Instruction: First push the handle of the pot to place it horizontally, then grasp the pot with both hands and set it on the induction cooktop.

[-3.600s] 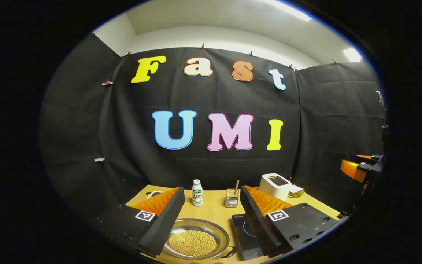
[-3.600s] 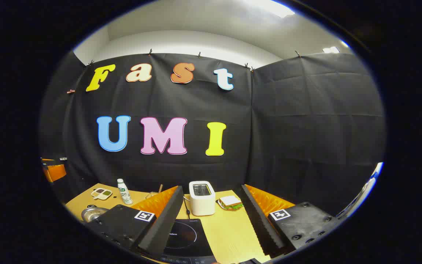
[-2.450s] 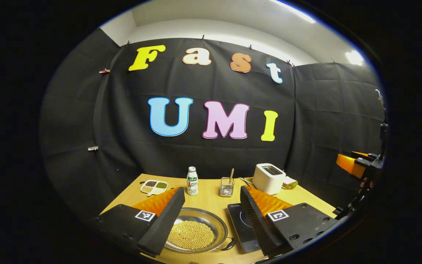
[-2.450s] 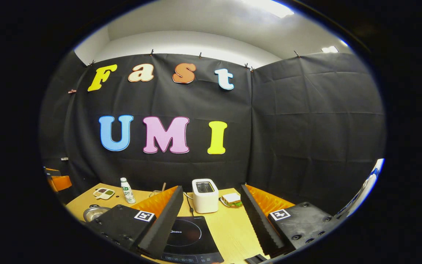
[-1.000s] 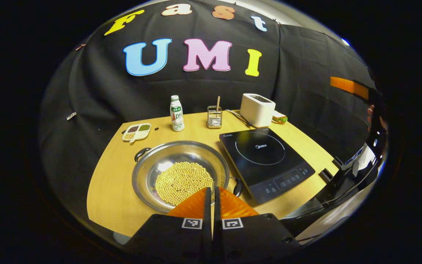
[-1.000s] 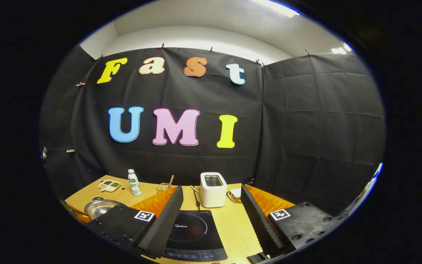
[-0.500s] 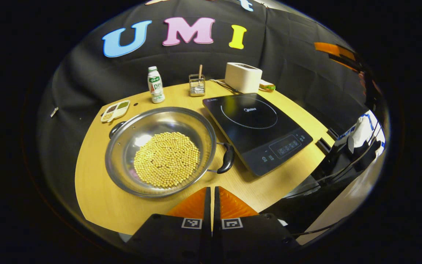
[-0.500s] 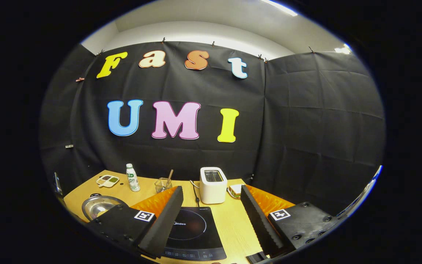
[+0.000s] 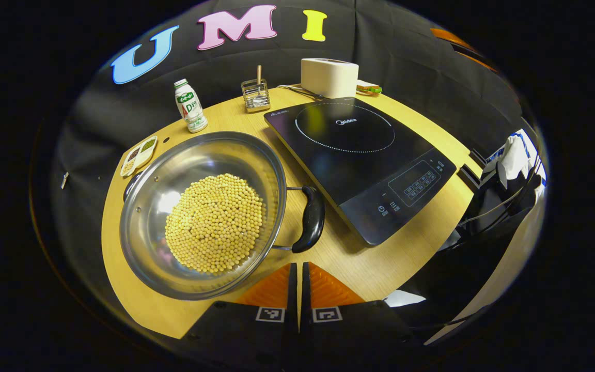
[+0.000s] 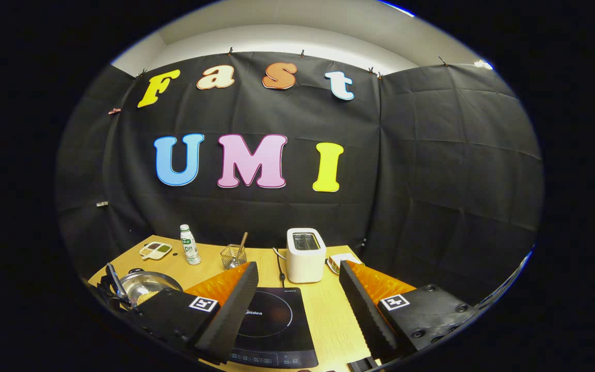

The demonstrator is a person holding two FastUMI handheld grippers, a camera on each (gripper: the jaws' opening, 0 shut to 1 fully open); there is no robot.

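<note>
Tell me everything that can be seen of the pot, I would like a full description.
The pot is a wide, shallow pan of shiny metal, upright on the wooden table, just left of the induction cooktop and not on it. A heap of small yellow beans covers its bottom. It has two dark loop handles: the near one faces the cooktop, the far one peeks out behind the rim. No gripper touches it.
</note>
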